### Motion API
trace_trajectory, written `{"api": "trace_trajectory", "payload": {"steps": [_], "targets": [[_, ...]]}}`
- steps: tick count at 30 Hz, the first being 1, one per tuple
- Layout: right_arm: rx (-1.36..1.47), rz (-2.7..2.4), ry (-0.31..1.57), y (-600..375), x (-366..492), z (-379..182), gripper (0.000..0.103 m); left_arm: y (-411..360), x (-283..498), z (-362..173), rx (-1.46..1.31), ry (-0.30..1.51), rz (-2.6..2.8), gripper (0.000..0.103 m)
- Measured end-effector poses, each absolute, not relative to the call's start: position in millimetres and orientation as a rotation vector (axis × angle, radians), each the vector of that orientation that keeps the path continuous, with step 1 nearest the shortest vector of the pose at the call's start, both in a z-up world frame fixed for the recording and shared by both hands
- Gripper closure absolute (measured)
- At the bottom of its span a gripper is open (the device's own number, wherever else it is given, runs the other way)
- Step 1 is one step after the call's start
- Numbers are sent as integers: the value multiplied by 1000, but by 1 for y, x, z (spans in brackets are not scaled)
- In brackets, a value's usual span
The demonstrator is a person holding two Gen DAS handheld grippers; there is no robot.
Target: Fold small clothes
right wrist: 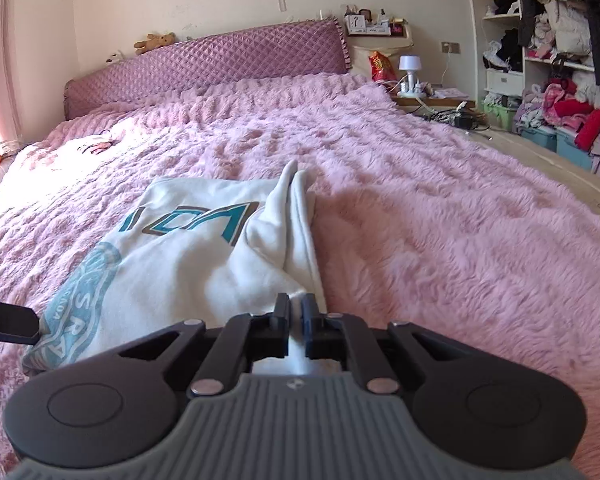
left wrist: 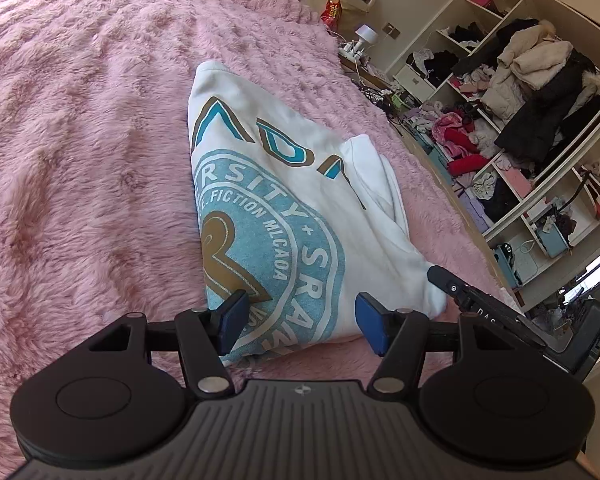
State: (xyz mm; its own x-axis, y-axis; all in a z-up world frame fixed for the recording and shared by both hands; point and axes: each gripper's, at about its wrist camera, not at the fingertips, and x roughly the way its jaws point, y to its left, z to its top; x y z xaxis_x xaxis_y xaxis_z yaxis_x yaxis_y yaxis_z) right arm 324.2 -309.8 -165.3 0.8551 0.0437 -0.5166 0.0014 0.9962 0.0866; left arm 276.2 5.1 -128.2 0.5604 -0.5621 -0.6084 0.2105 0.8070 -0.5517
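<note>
A white T-shirt (left wrist: pixel 300 184) with a teal and brown print lies partly folded on the pink fluffy bedspread (left wrist: pixel 80 140). My left gripper (left wrist: pixel 296 320) is open, its blue pads either side of the shirt's near edge, just above the print. My right gripper (right wrist: pixel 295 312) is shut on the shirt's white near edge (right wrist: pixel 300 300); the shirt (right wrist: pixel 188 248) spreads ahead and to the left. The right gripper's finger (left wrist: pixel 444 280) shows at the shirt's right corner in the left wrist view. The left gripper's finger (right wrist: pixel 8 322) shows at the shirt's left edge in the right wrist view.
The bed's right edge (left wrist: pixel 440 160) runs beside an open wardrobe (left wrist: pixel 520 80) stuffed with clothes. A purple quilted headboard (right wrist: pixel 204 64) stands at the back, with a nightstand and lamp (right wrist: pixel 410 68) to its right. Soft toys (right wrist: pixel 154 42) sit on the headboard.
</note>
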Motion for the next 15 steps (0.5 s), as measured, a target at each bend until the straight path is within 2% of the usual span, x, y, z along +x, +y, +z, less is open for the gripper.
{"api": "trace_trajectory", "payload": {"steps": [3, 7, 8, 9, 11, 15], "targets": [[112, 19, 570, -322, 328, -164, 103, 4, 282, -139, -467, 895, -472, 32], [51, 34, 659, -318, 336, -193, 101, -1, 278, -148, -451, 905, -466, 32], [58, 41, 654, -318, 335, -195, 98, -1, 278, -145, -458, 900, -471, 31], [62, 33, 641, -319, 333, -193, 89, 0, 278, -142, -468, 892, -477, 31], [91, 19, 613, -324, 331, -185, 77, 2, 274, -138, -488, 859, -503, 31], [143, 81, 534, -333, 344, -160, 77, -2, 274, -127, -464, 793, -518, 31]]}}
